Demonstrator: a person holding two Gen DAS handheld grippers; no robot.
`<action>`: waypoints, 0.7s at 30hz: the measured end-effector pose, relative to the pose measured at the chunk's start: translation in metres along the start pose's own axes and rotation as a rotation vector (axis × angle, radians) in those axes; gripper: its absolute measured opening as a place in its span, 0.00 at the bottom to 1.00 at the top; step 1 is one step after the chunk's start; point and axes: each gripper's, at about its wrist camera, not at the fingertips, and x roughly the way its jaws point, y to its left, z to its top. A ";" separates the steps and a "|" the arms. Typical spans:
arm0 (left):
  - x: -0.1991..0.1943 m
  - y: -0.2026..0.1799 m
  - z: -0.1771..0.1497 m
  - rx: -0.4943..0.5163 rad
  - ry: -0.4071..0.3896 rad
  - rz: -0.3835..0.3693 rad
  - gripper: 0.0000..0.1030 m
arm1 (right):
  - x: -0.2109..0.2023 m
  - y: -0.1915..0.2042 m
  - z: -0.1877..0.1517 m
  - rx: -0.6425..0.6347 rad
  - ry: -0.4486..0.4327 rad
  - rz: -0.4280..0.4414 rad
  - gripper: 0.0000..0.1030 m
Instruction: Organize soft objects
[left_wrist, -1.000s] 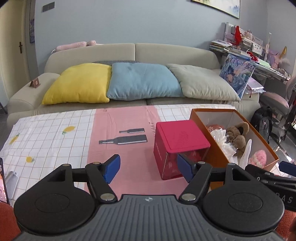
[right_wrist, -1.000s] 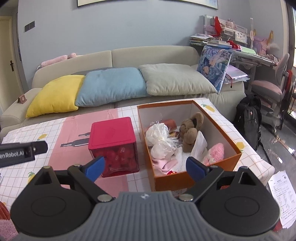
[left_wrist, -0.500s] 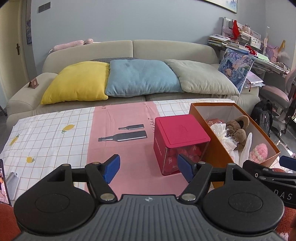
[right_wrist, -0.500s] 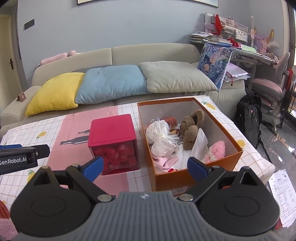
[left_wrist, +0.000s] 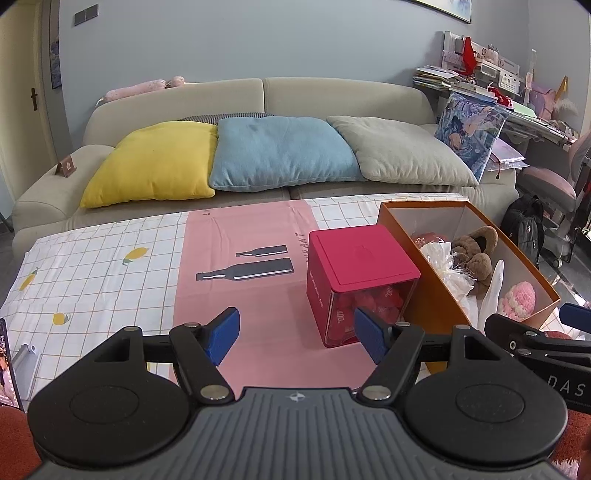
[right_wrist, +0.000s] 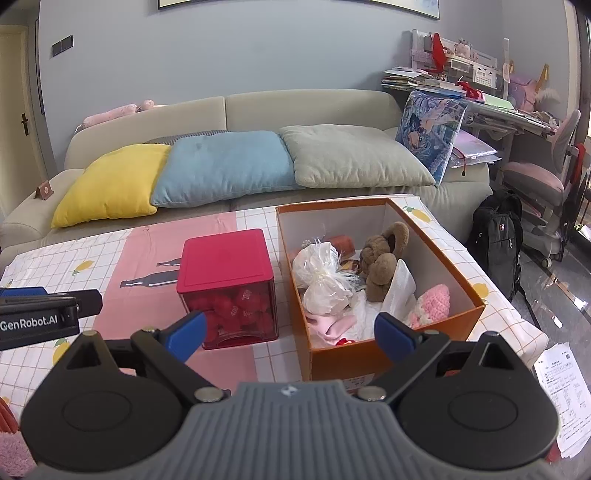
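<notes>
Grippers idle above worktop, both with jaws wide and nothing between them.

Left gripper (left_wrist: 295, 334) hangs over the pink strip of the tablecloth (left_wrist: 110, 280), just left of the red-lidded cube box (right_wrist: 227, 284), which stands upright with red items visible through its clear wall. Right gripper (right_wrist: 291, 332) hangs at the near end of the orange cardboard box (right_wrist: 469, 291), which sits just right of the cube. Inside the orange box: brown teddy bear (right_wrist: 382, 264), white plastic bundle (right_wrist: 321, 280), pink knitted toy (right_wrist: 432, 304), pale pink cloth (right_wrist: 332, 325).
</notes>
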 end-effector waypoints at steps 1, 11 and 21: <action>0.000 0.000 0.000 0.000 0.000 0.000 0.81 | 0.000 0.000 0.000 -0.001 -0.001 0.001 0.93; 0.001 -0.001 0.000 0.008 0.000 0.000 0.81 | 0.000 0.000 0.000 -0.012 -0.008 0.000 0.93; 0.001 -0.001 0.000 0.008 -0.001 -0.001 0.81 | 0.000 0.002 0.000 -0.017 -0.006 -0.001 0.93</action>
